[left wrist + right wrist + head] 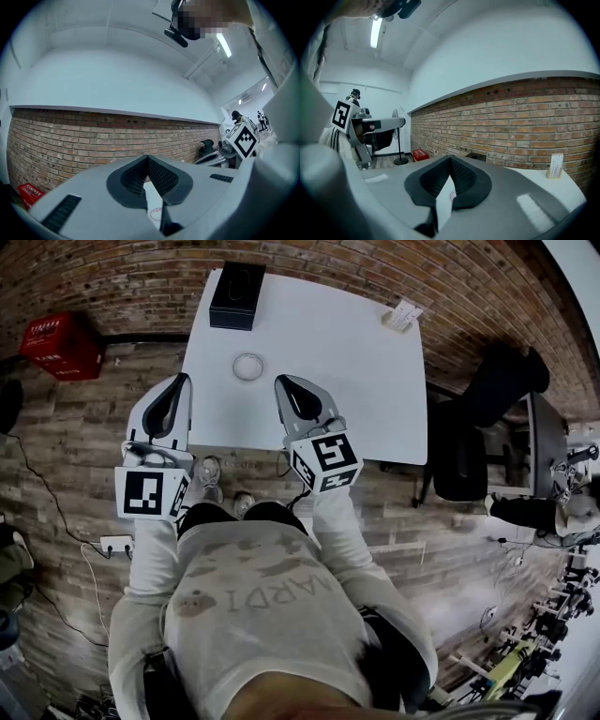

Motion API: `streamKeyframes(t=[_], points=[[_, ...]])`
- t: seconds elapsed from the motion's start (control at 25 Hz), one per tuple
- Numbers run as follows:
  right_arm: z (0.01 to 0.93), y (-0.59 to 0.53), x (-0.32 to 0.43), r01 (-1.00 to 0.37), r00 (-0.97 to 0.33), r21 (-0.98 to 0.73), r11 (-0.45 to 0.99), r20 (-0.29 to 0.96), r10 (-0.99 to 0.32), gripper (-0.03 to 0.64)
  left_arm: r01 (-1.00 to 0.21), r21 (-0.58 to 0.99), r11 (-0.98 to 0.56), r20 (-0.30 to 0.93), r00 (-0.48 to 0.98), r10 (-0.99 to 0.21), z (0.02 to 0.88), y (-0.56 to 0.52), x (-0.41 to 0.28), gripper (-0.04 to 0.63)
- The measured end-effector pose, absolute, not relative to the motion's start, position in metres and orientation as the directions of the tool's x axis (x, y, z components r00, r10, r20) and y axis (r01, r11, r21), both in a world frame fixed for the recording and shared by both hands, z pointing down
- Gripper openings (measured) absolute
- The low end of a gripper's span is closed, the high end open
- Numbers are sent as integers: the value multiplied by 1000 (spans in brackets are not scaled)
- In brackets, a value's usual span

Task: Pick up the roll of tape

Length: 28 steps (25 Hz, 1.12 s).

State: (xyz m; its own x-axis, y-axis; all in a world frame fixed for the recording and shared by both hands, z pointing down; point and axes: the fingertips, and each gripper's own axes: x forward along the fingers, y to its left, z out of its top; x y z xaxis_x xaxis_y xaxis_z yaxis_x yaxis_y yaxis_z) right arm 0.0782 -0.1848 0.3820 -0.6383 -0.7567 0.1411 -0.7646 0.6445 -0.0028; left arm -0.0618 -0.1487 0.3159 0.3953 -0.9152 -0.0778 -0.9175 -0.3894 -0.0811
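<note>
The roll of tape [248,367] is a small clear ring lying flat on the white table [356,381], toward its near left part. My left gripper [184,378] hovers at the table's near left edge, just left of the roll, with its jaws together and nothing in them. My right gripper [279,381] is over the near edge just right of the roll, also shut and empty. Through the slit below the left gripper's [147,158] closed tips a bit of the roll [156,213] shows. The right gripper view shows that gripper [450,158] with its jaws met and a sliver of table behind them.
A black box [237,294] stands at the table's far left edge and a small white card [403,315] at its far right corner. A red crate [64,345] sits on the floor to the left, a black chair [464,460] to the right.
</note>
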Motion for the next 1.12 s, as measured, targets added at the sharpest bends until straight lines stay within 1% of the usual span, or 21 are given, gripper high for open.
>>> streamKeyframes(t=[0.36, 0.56, 0.8, 0.84, 1.0, 1.12], points=[[443, -243, 46, -756, -630, -56, 652, 332, -702, 11, -901, -75, -427, -47, 431, -901, 328, -202, -83, 6], [489, -263, 23, -727, -633, -77, 682, 459, -624, 11, -898, -53, -437, -23, 438, -899, 337, -226, -99, 6], [531, -282, 7, -719, -607, -87, 689, 560, -563, 15, -894, -35, -448, 6, 448, -894, 349, -251, -113, 6], [538, -284, 4, -717, -605, -91, 691, 575, -551, 42, -892, -37, -450, 9, 450, -893, 352, -253, -115, 6], [565, -290, -4, -702, -585, -87, 706, 635, -504, 60, -890, -25, -455, 22, 455, -890, 362, -266, -123, 6], [583, -293, -8, -693, -570, -90, 716, 677, -467, 89, -889, -20, -457, 26, 456, -889, 367, -274, -128, 6]])
